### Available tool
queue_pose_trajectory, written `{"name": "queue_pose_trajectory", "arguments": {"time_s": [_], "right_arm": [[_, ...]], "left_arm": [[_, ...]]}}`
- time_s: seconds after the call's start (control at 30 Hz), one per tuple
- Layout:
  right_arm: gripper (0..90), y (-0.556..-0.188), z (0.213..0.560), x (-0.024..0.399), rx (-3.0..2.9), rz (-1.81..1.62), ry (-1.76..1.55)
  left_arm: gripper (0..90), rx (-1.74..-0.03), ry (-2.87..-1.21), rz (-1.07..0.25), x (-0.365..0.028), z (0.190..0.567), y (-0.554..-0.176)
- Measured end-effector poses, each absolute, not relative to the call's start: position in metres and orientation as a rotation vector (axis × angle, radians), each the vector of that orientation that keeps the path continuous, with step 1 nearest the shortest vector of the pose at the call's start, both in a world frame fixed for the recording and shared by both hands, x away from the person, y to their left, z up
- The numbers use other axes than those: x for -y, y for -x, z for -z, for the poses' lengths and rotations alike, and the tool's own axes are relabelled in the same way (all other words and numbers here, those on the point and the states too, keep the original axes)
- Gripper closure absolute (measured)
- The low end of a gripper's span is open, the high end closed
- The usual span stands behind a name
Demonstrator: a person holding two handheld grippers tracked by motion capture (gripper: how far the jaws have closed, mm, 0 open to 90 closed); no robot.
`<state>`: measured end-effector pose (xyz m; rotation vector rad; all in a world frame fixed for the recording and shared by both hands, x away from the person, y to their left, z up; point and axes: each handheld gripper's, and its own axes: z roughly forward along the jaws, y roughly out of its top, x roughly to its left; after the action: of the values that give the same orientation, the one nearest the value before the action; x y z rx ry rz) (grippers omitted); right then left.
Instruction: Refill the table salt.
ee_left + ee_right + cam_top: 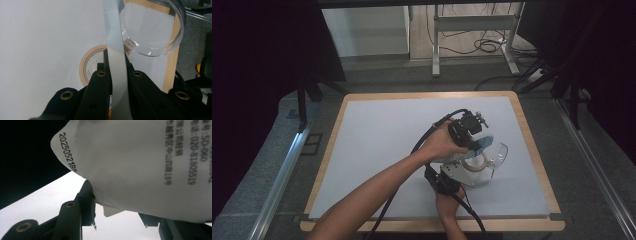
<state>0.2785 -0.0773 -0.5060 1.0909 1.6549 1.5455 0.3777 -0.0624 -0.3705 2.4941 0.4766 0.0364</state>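
My left gripper point(479, 142) point(116, 58) reaches across from the left and is shut on a pale blue-grey tape strip point(485, 142) point(115, 32) that runs up between its jaws. Under it lies a beige-cored tape roll point(475, 165) point(83, 67) on the white mat point(387, 150). A clear round plastic container point(498, 154) point(152, 30) lies on its side just right of the roll. My right gripper point(462, 168) point(117, 205) comes up from the near edge, its jaws closed against a white wrapper printed with black text point(140, 165); the right jaw is mostly hidden beneath it.
The mat sits on a wooden board point(532, 145) whose edge runs close to the right of the container. Black cables point(422, 142) trail from both grippers toward the near edge. A desk frame point(472, 30) and floor cables stand beyond the table.
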Motion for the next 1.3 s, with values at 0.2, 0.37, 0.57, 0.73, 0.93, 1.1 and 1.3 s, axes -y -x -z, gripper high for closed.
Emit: {"name": "queue_pose_trajectory", "arguments": {"time_s": [0.2,0.37,0.57,0.73,0.93,1.1,1.3], "right_arm": [[54.4,-0.2786,0.5061,0.0773,-1.658,-1.544,-1.086],[54.4,-0.2784,0.5058,0.0772,-1.658,-1.543,-1.084],[54.4,-0.2777,0.5056,0.0762,-1.652,-1.551,-1.092],[54.6,-0.2779,0.5052,0.0759,-1.649,-1.554,-1.091],[54.6,-0.2780,0.5052,0.0754,-1.649,-1.556,-1.093],[54.6,-0.2781,0.5049,0.0759,-1.650,-1.555,-1.089],[54.7,-0.2787,0.5041,0.0762,-1.644,-1.553,-1.084]], "left_arm": [[90.0,-0.475,-2.497,-0.037,0.0622,0.3707,-0.3778],[90.0,-0.475,-2.498,-0.037,0.0621,0.3704,-0.3774],[90.0,-0.475,-2.504,-0.040,0.0622,0.3700,-0.3765],[90.0,-0.475,-2.504,-0.041,0.0623,0.3696,-0.3764],[90.0,-0.476,-2.506,-0.042,0.0622,0.3696,-0.3765],[90.0,-0.471,-2.506,-0.043,0.0627,0.3696,-0.3768],[90.0,-0.472,-2.505,-0.045,0.0634,0.3683,-0.3764]]}}
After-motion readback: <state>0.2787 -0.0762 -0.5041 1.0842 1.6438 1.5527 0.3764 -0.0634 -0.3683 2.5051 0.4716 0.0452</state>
